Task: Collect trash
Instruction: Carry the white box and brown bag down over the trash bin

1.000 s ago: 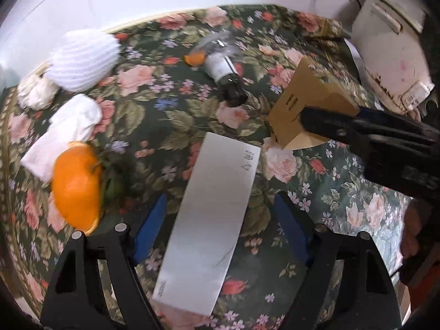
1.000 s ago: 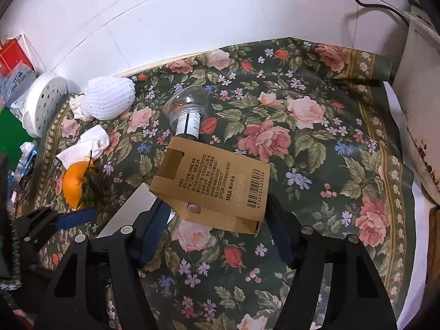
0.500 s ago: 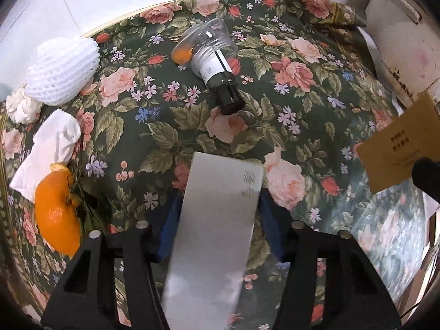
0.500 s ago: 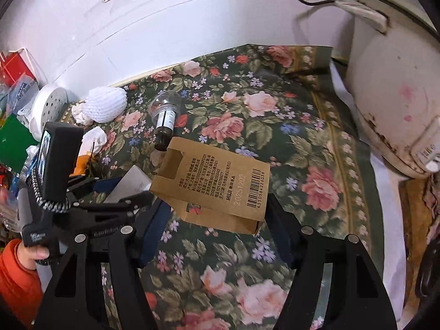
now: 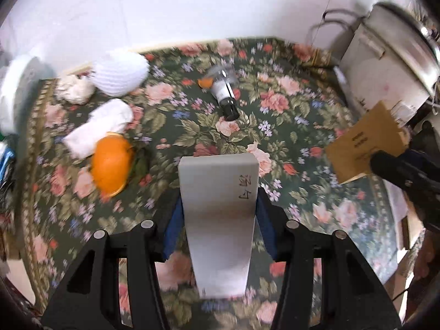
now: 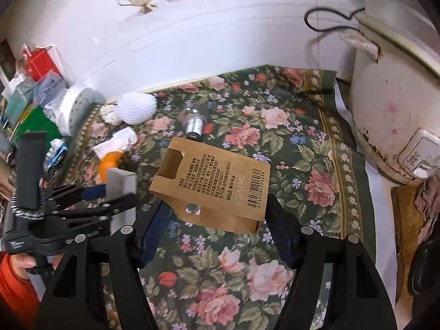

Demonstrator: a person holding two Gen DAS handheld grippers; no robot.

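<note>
The left gripper [image 5: 218,214] is clamped on one grey box [image 5: 218,220], held above the tablecloth [image 5: 275,126]; its long axis runs straight ahead between the fingers. The right gripper [image 6: 214,220] is clamped on one brown carton [image 6: 217,187], also lifted, its long axis lying across the fingers and its cut-out end to the left. On the cloth, left to right: two wads of tissue [image 5: 101,126], one white foam net [image 5: 119,75], one orange peel [image 5: 111,163], one small bottle [image 5: 224,93] lying on its side, and one white cooker [image 6: 393,115].
</note>
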